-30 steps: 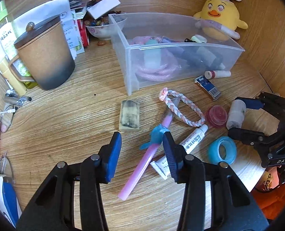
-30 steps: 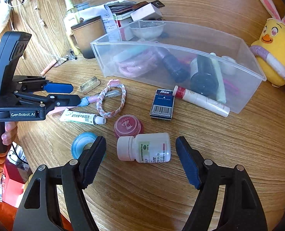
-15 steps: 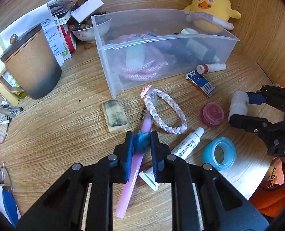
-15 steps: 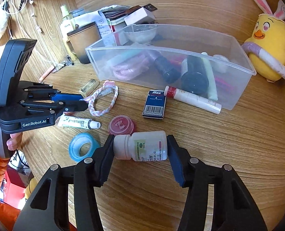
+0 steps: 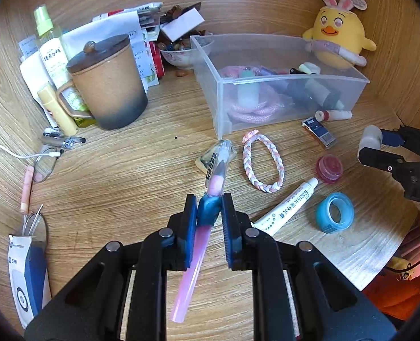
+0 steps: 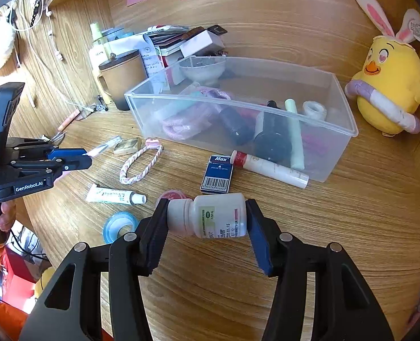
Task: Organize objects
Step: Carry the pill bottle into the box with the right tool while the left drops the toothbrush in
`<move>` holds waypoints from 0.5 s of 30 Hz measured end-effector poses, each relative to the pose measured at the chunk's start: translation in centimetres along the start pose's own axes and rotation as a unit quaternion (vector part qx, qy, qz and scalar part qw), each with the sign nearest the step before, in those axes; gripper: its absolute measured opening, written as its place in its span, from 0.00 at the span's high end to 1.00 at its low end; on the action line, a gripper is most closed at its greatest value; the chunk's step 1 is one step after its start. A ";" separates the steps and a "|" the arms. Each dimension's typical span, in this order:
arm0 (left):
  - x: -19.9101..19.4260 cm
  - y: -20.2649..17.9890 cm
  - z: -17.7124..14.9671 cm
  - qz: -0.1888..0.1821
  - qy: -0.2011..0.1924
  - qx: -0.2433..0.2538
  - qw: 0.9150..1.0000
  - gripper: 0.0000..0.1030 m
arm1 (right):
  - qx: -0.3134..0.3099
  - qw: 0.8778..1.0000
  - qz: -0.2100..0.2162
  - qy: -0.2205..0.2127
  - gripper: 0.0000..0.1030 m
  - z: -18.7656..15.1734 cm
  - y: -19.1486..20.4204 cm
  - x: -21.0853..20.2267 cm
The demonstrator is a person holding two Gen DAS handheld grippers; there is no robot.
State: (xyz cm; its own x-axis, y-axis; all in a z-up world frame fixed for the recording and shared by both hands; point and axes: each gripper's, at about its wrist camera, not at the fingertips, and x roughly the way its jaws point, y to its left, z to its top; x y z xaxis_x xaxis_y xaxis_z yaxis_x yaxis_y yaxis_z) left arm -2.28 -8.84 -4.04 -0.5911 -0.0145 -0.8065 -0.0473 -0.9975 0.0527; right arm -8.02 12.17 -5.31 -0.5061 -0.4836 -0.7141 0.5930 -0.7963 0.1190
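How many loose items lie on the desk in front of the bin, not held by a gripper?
7: eraser, braided bracelet, pink jar, ointment tube, blue tape roll, Max box, red-capped tube.

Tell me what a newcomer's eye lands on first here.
Each gripper is shut on something: the left gripper on a pink toothbrush, the right gripper on a white pill bottle, both above the desk. Behind them stands a clear bin full of odds and ends, with a yellow chick plush beside it against the back wall.
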 end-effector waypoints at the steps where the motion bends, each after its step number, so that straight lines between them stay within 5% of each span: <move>1: -0.5 0.0 0.0 0.001 -0.007 -0.001 1.000 0.84 | 0.000 1.000 -0.001 -0.002 0.52 0.1 0.0 -0.1; 15: -3.0 -1.5 6.0 -0.034 -0.101 -0.014 0.994 0.84 | 0.008 0.998 -0.025 -0.065 0.52 4.2 -2.1 -3.1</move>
State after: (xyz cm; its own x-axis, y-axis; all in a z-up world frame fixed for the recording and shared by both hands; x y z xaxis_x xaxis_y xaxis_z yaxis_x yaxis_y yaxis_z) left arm -5.32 -6.93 1.83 -0.7366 0.0649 -0.6732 -0.0722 -0.9972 -0.0171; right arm -10.34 13.78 -0.47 -0.6129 -0.4853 -0.6236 0.5551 -0.8261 0.0972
